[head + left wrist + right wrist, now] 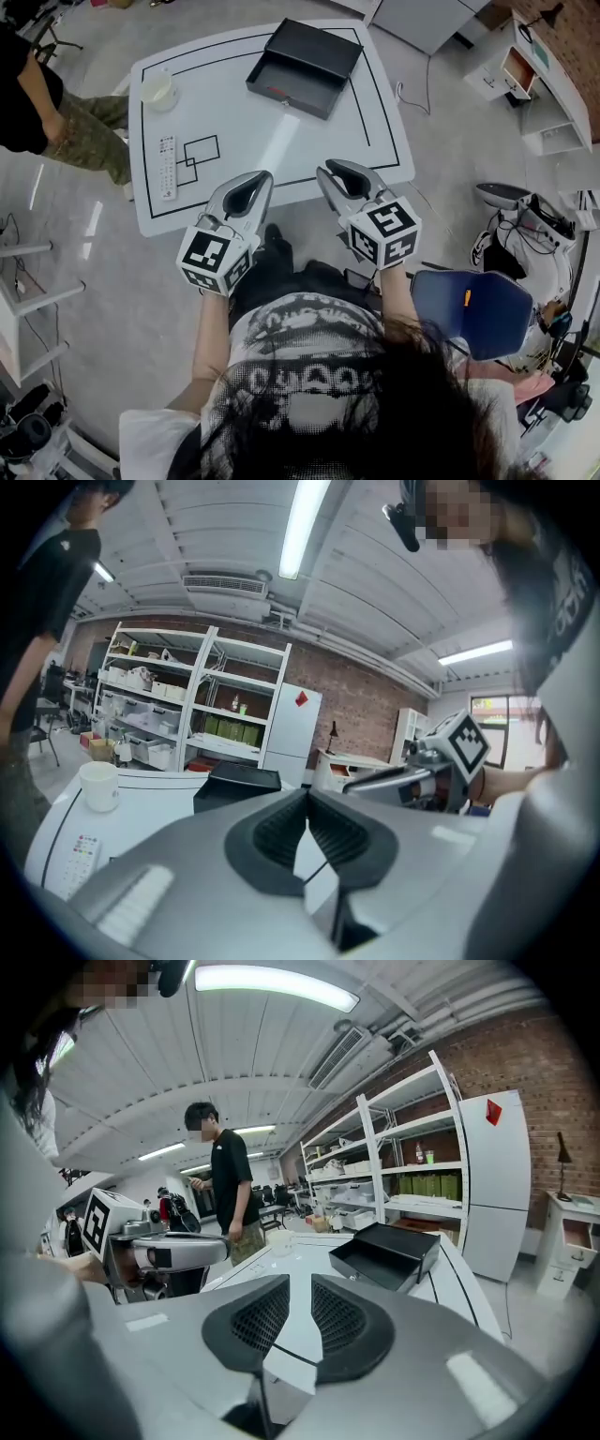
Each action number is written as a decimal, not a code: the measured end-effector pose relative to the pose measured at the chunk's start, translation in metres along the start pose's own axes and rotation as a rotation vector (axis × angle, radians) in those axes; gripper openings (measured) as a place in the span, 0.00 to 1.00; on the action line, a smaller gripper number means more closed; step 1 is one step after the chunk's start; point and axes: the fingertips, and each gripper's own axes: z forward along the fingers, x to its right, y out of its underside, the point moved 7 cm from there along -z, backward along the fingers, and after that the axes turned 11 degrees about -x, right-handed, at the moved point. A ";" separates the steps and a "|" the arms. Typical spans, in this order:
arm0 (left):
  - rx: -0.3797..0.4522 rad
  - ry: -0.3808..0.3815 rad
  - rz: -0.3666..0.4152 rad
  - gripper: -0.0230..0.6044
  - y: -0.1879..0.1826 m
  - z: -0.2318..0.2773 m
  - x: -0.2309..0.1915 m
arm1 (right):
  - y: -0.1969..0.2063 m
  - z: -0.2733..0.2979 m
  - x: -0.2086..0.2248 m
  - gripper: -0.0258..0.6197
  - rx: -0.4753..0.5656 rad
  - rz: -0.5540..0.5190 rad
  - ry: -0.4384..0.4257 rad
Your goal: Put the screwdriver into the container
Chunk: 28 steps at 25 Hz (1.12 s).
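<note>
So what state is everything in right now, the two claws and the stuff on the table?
Left claw: shut, empty.
Right claw: slightly open, empty.
Black container: open, on the table.
Small red thing: lying inside the container, too small to name.
Cup: upright.
Remote control: lying flat.

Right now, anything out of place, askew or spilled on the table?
Nothing spilled or damaged. Only the black container sits skewed to the table's printed lines, near the far edge. The cup stands upright; the remote lies flat at the left.
</note>
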 end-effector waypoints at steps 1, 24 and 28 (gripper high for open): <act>0.001 -0.002 0.004 0.04 0.000 0.000 0.011 | 0.006 -0.010 0.001 0.14 0.007 0.002 -0.001; 0.010 -0.004 0.049 0.04 0.052 -0.036 0.205 | 0.113 -0.154 -0.028 0.02 0.081 -0.032 -0.034; 0.009 -0.002 0.051 0.04 0.061 -0.047 0.213 | 0.121 -0.161 -0.042 0.02 0.088 -0.045 -0.044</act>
